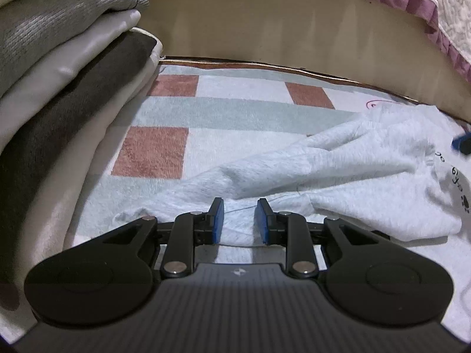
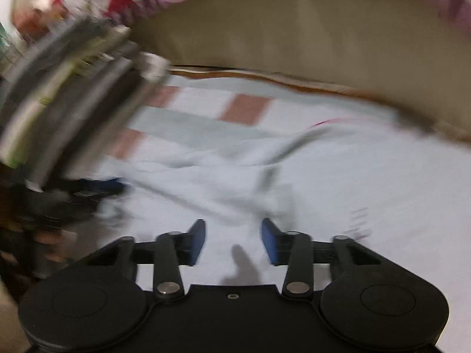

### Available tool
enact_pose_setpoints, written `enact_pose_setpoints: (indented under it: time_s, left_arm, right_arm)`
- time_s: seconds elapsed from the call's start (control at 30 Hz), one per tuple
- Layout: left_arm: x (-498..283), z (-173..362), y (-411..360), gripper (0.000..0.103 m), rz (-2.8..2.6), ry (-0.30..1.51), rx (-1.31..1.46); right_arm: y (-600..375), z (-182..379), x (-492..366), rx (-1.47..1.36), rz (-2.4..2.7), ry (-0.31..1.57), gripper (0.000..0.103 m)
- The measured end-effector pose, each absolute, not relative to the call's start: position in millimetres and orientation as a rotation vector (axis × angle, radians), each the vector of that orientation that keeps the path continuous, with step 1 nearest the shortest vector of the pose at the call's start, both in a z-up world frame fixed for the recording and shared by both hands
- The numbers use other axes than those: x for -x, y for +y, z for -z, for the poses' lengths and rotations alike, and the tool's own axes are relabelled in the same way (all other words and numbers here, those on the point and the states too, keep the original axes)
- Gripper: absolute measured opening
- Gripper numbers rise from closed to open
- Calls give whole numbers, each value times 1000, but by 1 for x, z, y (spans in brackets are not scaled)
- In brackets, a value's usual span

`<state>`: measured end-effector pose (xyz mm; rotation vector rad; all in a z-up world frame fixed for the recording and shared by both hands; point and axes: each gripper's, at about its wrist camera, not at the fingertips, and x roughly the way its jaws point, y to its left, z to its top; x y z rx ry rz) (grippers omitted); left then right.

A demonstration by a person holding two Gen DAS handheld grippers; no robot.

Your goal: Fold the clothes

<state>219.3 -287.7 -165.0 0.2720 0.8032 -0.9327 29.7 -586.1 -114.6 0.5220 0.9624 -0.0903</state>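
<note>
A pale grey sweatshirt [image 1: 353, 164] lies crumpled on the checked blanket [image 1: 206, 111], one sleeve stretched toward the lower left and black print near its right edge. My left gripper [image 1: 240, 219] hangs open just above the sleeve's lower end, nothing between its blue pads. In the right wrist view the picture is motion-blurred. There the same sweatshirt [image 2: 235, 182] spreads ahead of my right gripper [image 2: 232, 241], which is open and empty. The left gripper [image 2: 85, 191] shows as a dark blur at the left. A blue tip of the right gripper [image 1: 462, 144] peeks in at the left view's right edge.
A stack of folded clothes [image 1: 59, 73] in grey, white and black rises at the left, blurred in the right view as the stack [image 2: 64, 103]. A beige bed side wall [image 1: 279, 29] runs along the back, with a purple-edged quilt [image 1: 412, 0] above it.
</note>
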Motion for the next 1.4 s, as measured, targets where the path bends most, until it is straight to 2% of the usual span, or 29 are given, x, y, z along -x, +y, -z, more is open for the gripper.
enact_pose_setpoints:
  time_s: [0.27,0.4,0.6,0.63,0.7,0.83,0.93,0.97,1.03,1.07,1.1,1.13,1.2,1.33,1.4]
  left_arm:
    - [-218,165,-288,24,938,796,-293]
    - [-222,165,-287,24,920,826,-258]
    - [-222,151,-283,24,897,859,-191]
    - [-220,146,-282,24,903,849,-189]
    - [-214,132,-278,24,959,832,-139]
    - [-195,108,-275,25,1163,819,16]
    - [-173,101,-286,28,1258,774,-34]
    - [-165,104,-291,28,1258,761,-77]
    - [-152,114,-301,28,1253,760,-151]
    - [-148,121,-305,27,1255,774,-174]
    - [-145,129,-308,25,1256,796,-191]
    - [-143,137,-311,25,1256,827,-202]
    - [-138,147,-317,2,1255,873,-248]
    - [-134,155,-319,2,1258,883,-268]
    - [-135,158,-320,2,1253,901,-267]
  right_arm:
    - [-568,168,-34,-508,-41,1079,49]
    - [-569,189,-23,-748,-12,1079,50]
    - [-566,196,-17,-838,4,945,50]
    - [-565,197,-17,-845,6,920,47]
    - [-564,198,-16,-859,10,868,3]
    - [-541,174,-12,-767,-81,788,2]
    - [-510,149,-8,-592,-173,813,2]
    - [-506,144,-7,-562,-172,835,4]
    - [-501,143,-10,-493,-110,868,14]
    - [-505,147,-11,-476,-84,876,27]
    - [-510,150,-11,-459,-59,883,48]
    - [-515,154,-12,-447,-32,893,54]
    - [-530,169,-14,-473,32,942,56]
    - [-543,181,-13,-558,38,902,59]
    - [-544,183,-15,-577,38,886,66]
